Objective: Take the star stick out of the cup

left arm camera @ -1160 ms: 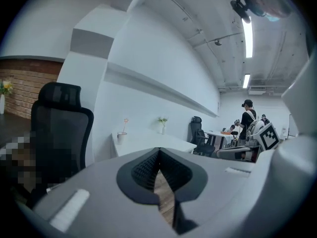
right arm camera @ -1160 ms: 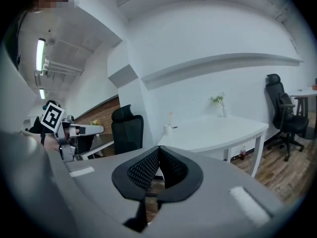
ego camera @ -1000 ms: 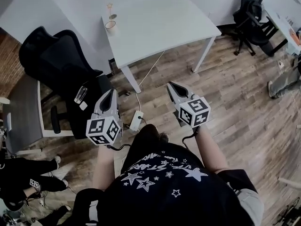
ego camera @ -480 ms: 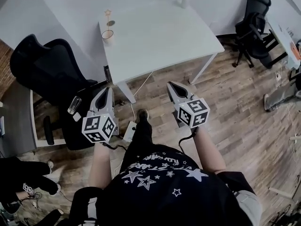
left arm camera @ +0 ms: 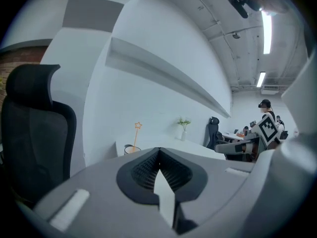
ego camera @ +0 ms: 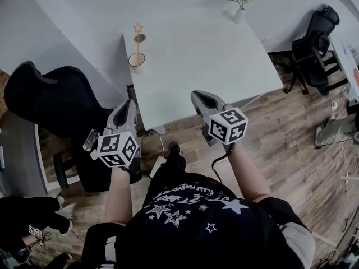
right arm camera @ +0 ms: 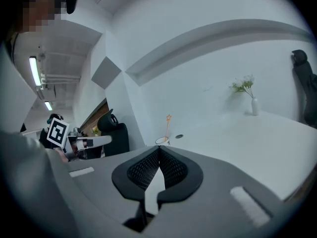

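Approach stage: the left hand-held gripper (ego camera: 128, 104) and right hand-held gripper (ego camera: 197, 96), both closed and empty, sit well short of the star stick (ego camera: 137, 41) upright in the cup (ego camera: 136, 59) at the far-left corner of the table (ego camera: 207, 60), so the next move likely calls for reaching in and opening one

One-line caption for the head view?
Shut and empty, the left gripper and right gripper face a white table where the star stick stands in its cup.
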Demonstrator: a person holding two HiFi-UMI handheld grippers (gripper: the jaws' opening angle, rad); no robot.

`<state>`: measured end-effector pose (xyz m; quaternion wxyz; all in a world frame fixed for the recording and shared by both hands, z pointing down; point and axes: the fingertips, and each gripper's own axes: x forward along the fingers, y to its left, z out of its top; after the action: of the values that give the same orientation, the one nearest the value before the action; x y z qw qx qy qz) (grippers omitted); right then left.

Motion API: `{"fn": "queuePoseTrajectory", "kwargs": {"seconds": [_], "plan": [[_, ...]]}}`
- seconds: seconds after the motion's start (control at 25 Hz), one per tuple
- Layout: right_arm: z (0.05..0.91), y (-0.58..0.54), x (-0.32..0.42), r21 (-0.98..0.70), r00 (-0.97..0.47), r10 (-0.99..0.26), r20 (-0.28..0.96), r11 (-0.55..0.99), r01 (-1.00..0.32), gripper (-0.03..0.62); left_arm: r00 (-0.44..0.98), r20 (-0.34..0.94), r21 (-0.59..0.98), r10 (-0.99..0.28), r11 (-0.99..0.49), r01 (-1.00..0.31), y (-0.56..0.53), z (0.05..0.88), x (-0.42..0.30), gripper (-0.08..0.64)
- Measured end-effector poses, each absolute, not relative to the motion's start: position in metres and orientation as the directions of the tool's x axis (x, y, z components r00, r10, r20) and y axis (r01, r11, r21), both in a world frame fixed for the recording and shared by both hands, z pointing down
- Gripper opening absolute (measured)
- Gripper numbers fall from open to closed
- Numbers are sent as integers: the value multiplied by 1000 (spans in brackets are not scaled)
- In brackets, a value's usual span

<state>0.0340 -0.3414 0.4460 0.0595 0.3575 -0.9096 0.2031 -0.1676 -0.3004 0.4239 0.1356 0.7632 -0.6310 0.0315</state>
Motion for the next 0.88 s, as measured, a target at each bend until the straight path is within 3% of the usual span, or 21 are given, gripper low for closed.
{"fn": "queuePoseTrajectory", "kwargs": {"seconds": [0.64, 0.76, 0.88], "plan": [[461, -511, -102, -441, -803, -527, 279, 672, -594, 18, 167, 259, 167, -951, -126, -978, -428, 445, -243, 3], [462, -530, -124, -467, -823, -502, 266, 679, -566, 84, 163, 277, 178, -947, -116, -977, -439, 454, -252, 3], [468, -544, -142, -464, -827, -486, 283, 685, -561, 86, 162, 291, 176, -943, -114, -978, -447, 461, -260, 3]]}}
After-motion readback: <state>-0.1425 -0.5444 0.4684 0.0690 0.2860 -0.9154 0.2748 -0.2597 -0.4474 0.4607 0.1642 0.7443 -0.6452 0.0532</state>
